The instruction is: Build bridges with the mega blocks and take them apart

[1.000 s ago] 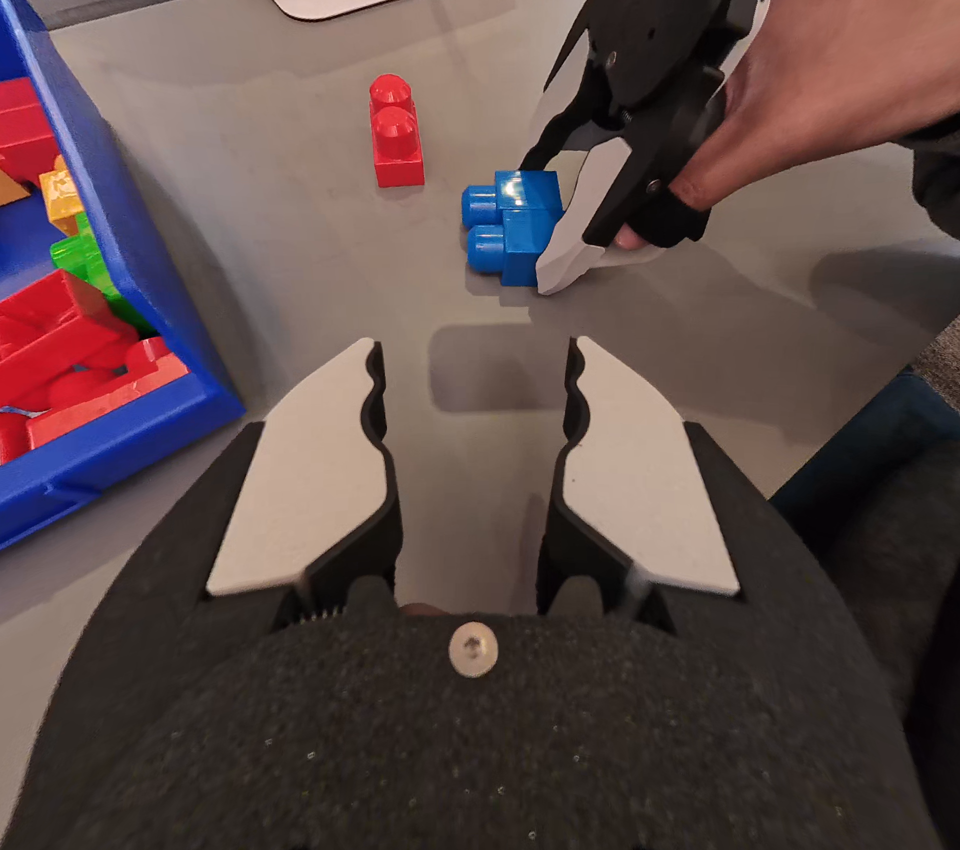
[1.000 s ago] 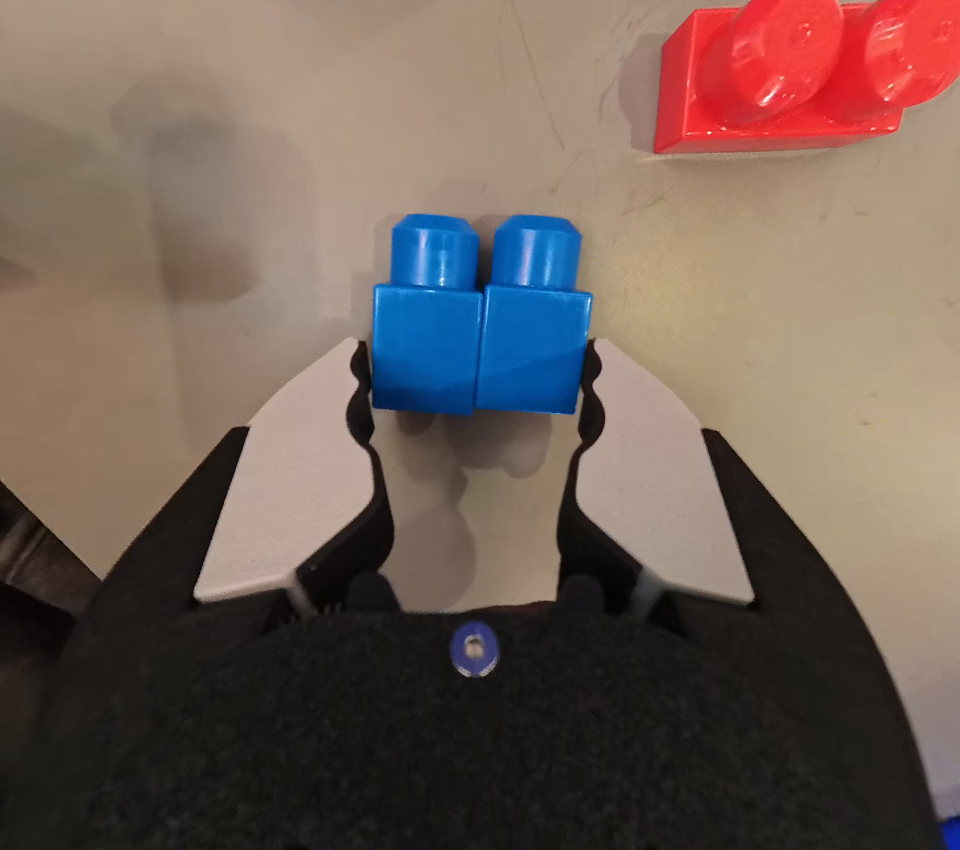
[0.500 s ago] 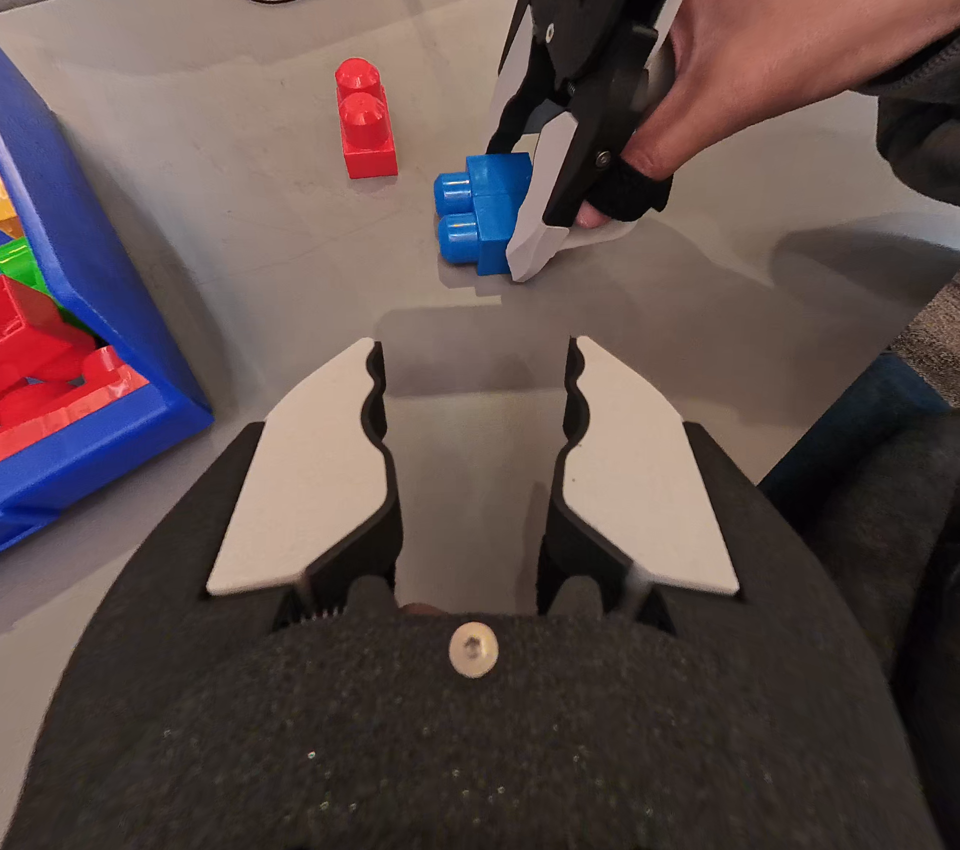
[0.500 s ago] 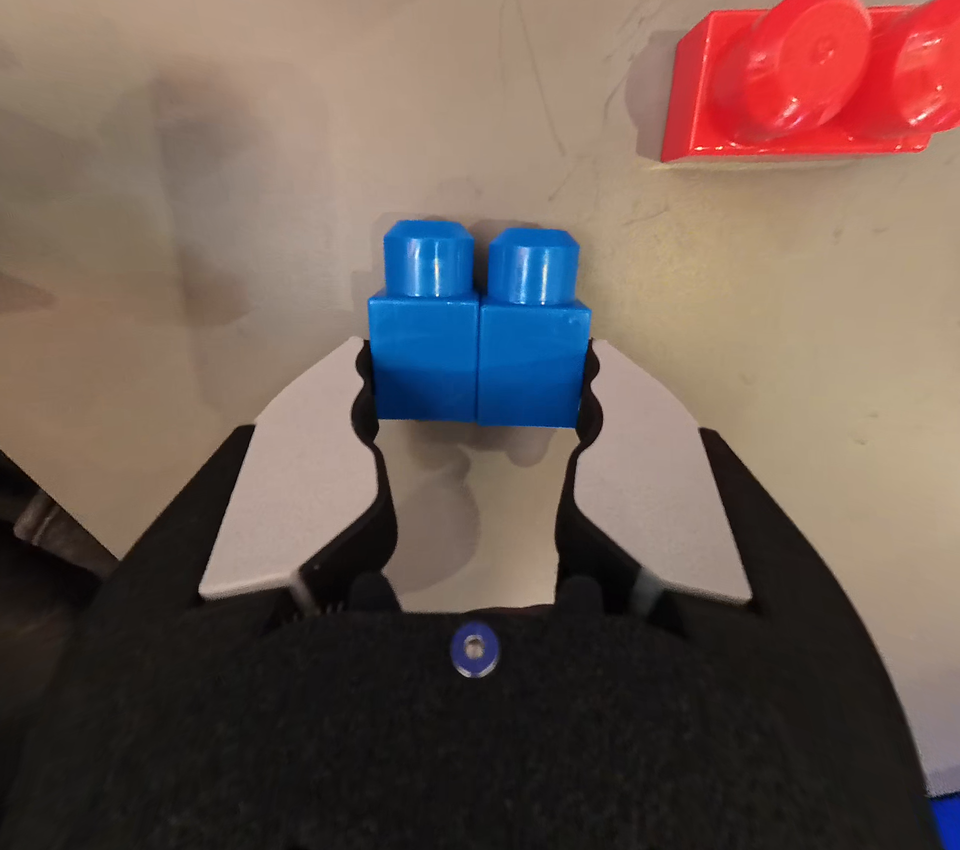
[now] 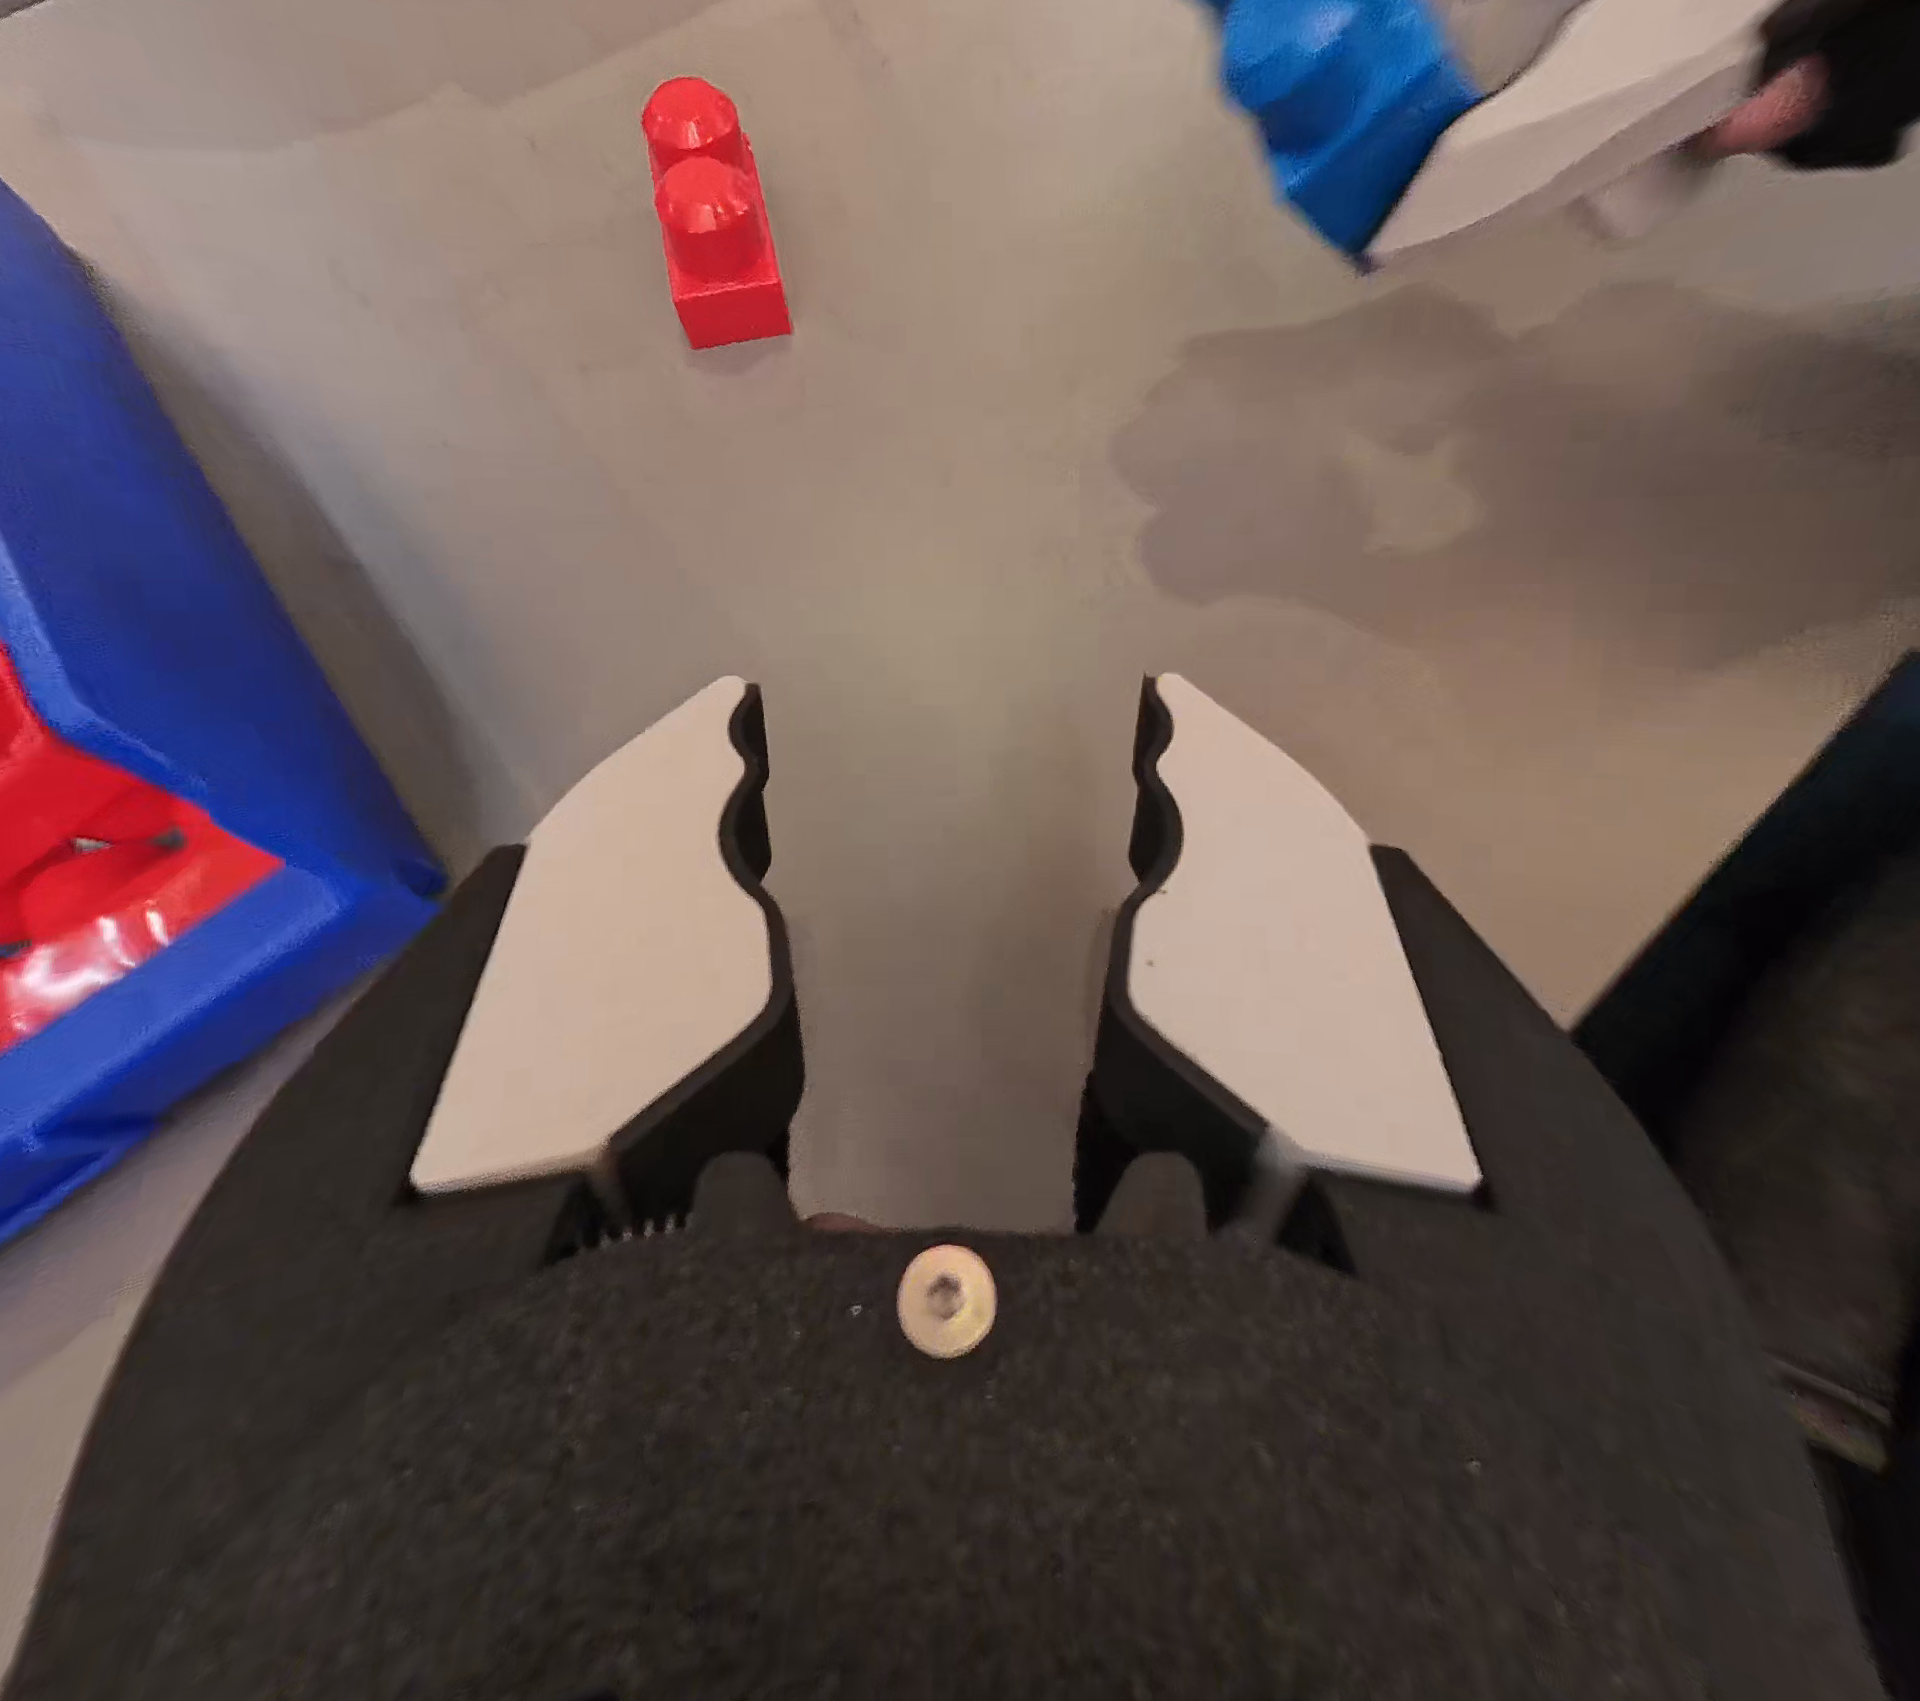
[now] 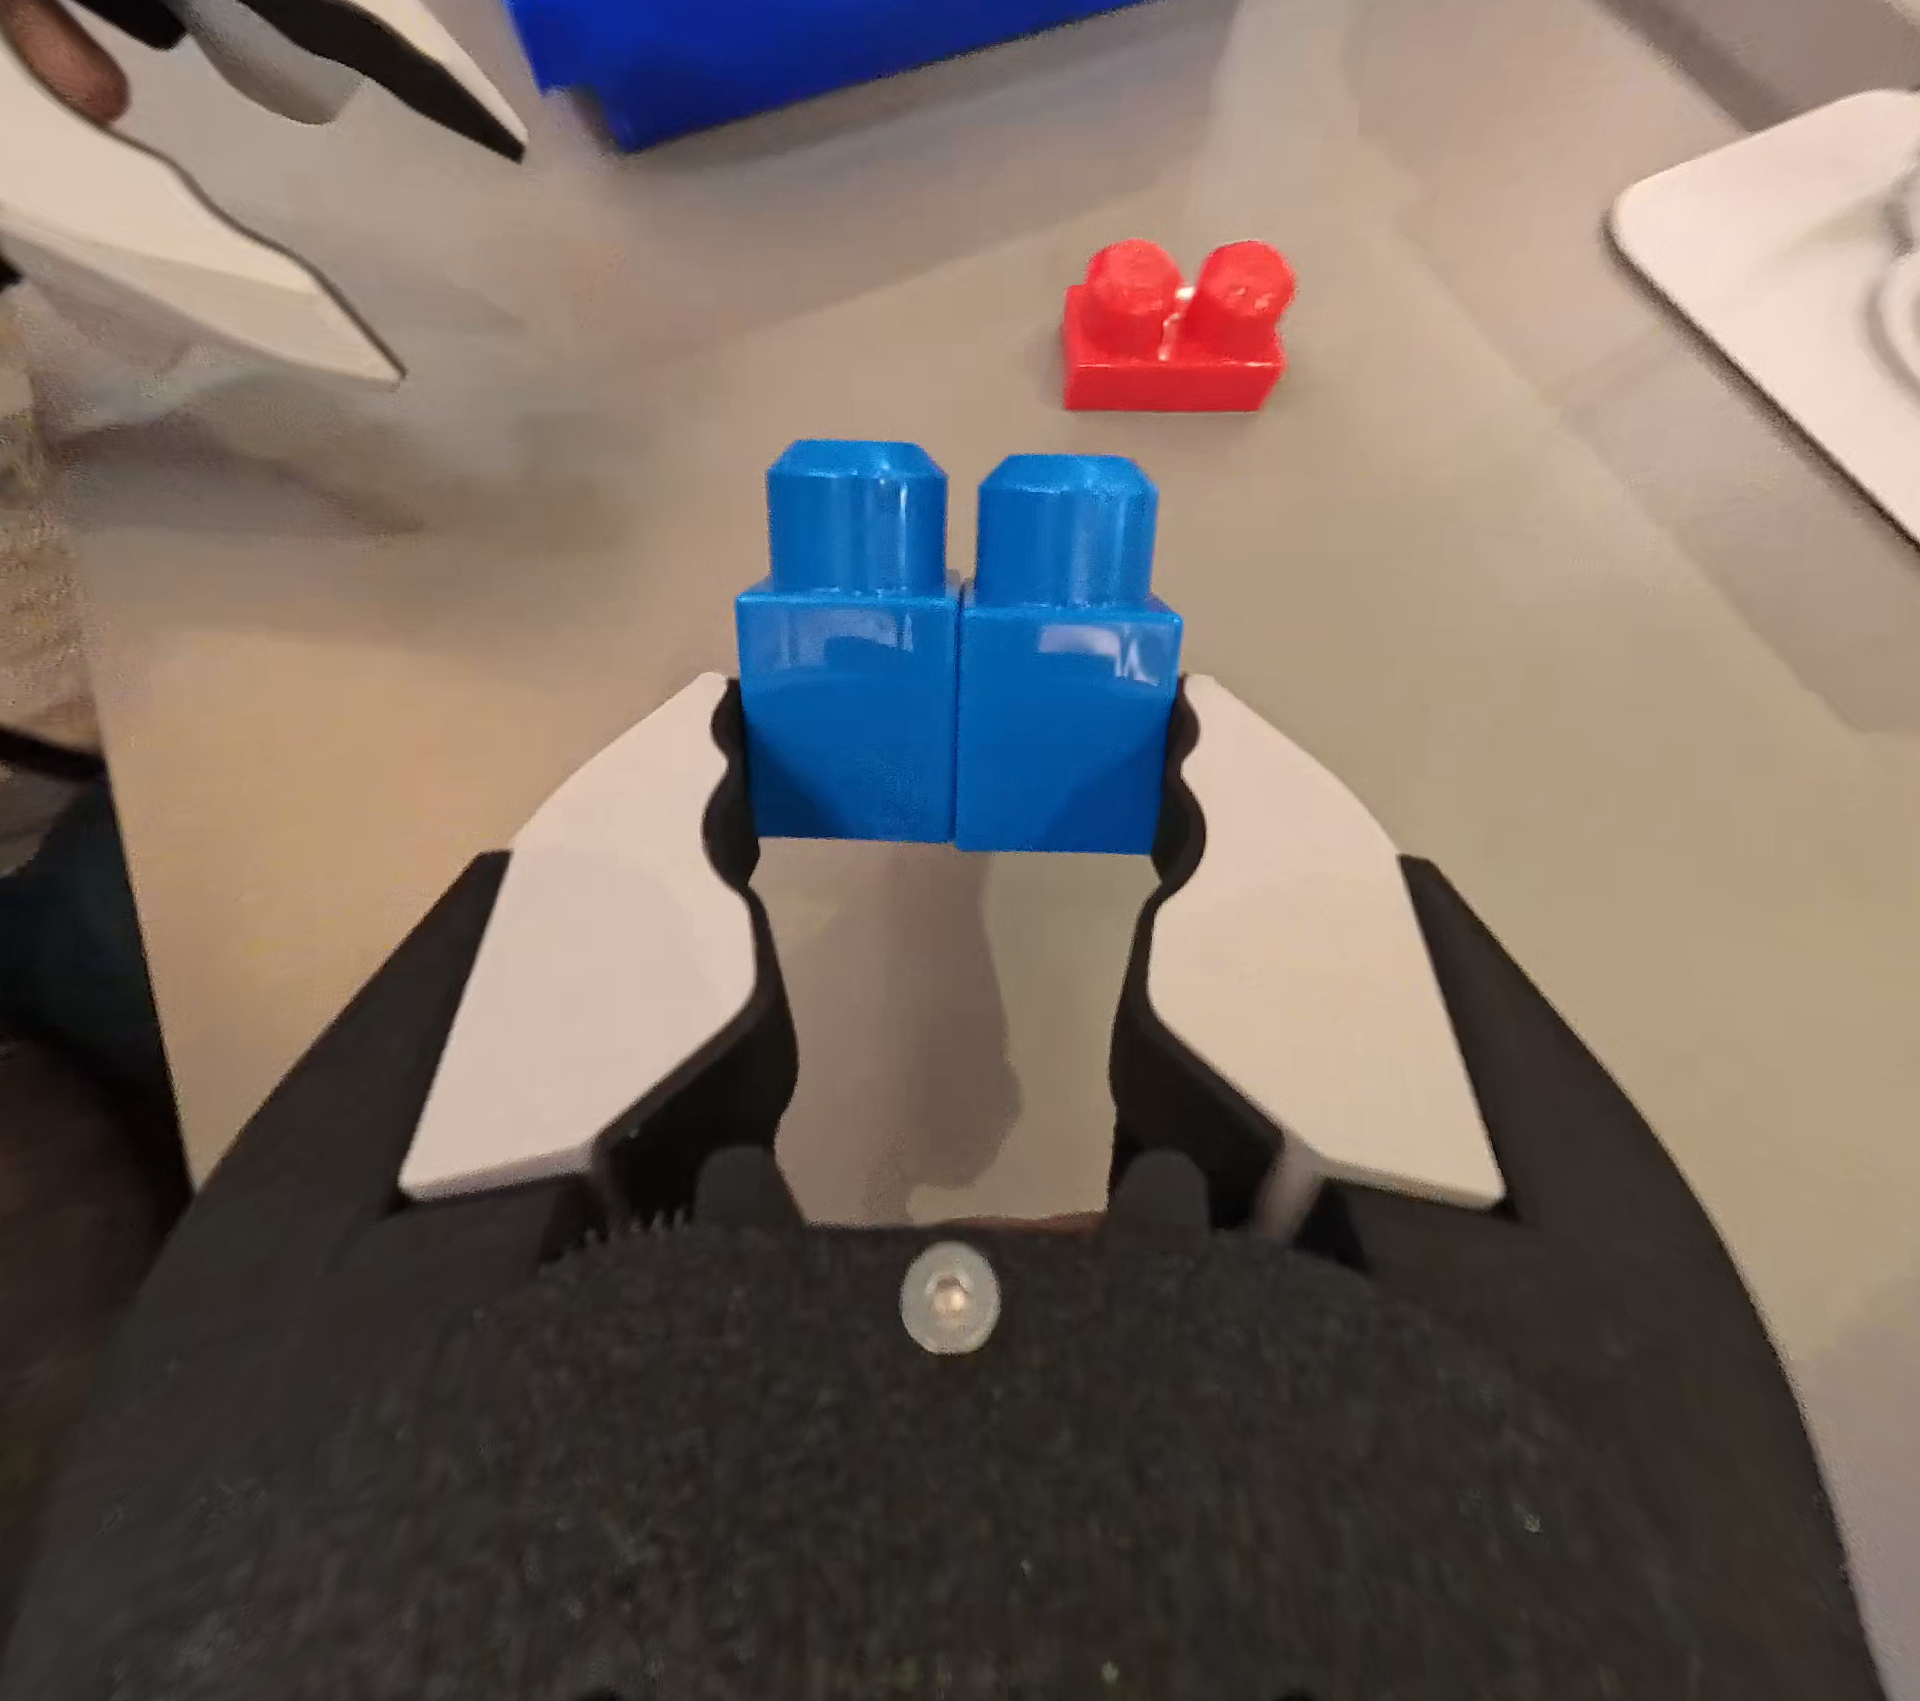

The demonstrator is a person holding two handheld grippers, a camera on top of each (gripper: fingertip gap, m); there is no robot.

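the right hand-held gripper [image 6: 958, 758] is clamped on two blue blocks [image 6: 956, 675] held side by side, its jaws pressing the outer faces of the pair near their lower halves, studs pointing away from the camera. in the left wrist view the pair [image 5: 1325, 62] is clear of the table [image 5: 935, 508], up and to the right, blurred by motion. a red two-stud block [image 5: 717, 217] lies alone on the table, well apart from the held pair, and a blue bin [image 5: 156, 612] with more red pieces sits at the left edge. the left hand-held gripper [image 5: 948, 778] is empty, with its jaws a moderate width apart, low over bare table. the step in hand looks like carrying the blue pair to where it will stand as bridge supports, probably with the red block as the span. to do it well, keep the squeeze steady: the two blues seem held together only by side pressure, so any easing could let one slip or twist. turn the wrist so the studs face up before lowering, set both bases flat on the table, and open only once they bear weight. whether the two blues are joined to each other cannot be told. the left hand-held gripper could steady a block or fetch the red one.
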